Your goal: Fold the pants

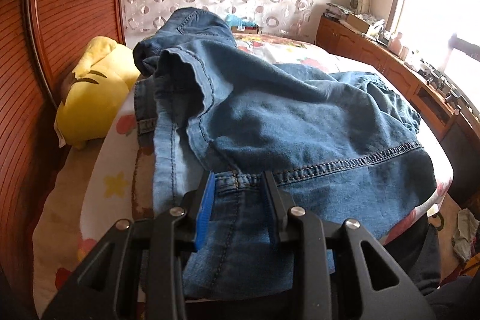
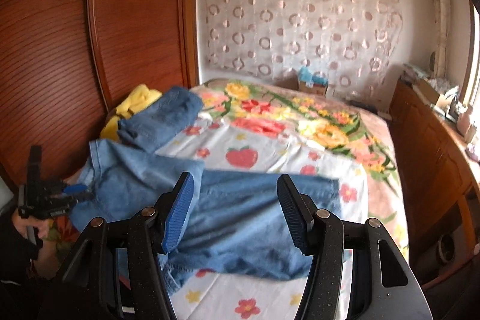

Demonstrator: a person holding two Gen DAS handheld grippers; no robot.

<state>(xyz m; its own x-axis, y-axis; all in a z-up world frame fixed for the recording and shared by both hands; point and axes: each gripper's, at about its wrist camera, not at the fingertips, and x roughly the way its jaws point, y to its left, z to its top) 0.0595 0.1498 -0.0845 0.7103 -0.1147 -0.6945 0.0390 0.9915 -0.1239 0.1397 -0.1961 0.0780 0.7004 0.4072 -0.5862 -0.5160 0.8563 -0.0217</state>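
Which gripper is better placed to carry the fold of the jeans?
Probably the left gripper: it already clamps denim of the jeans. The right gripper hangs open above them, holding nothing.

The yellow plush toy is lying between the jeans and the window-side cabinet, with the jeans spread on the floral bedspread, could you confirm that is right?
Not quite. The yellow plush toy lies between the jeans and the wooden wardrobe doors, on the side away from the window-side cabinet, as the left wrist view shows. The jeans are indeed spread on the floral bedspread.
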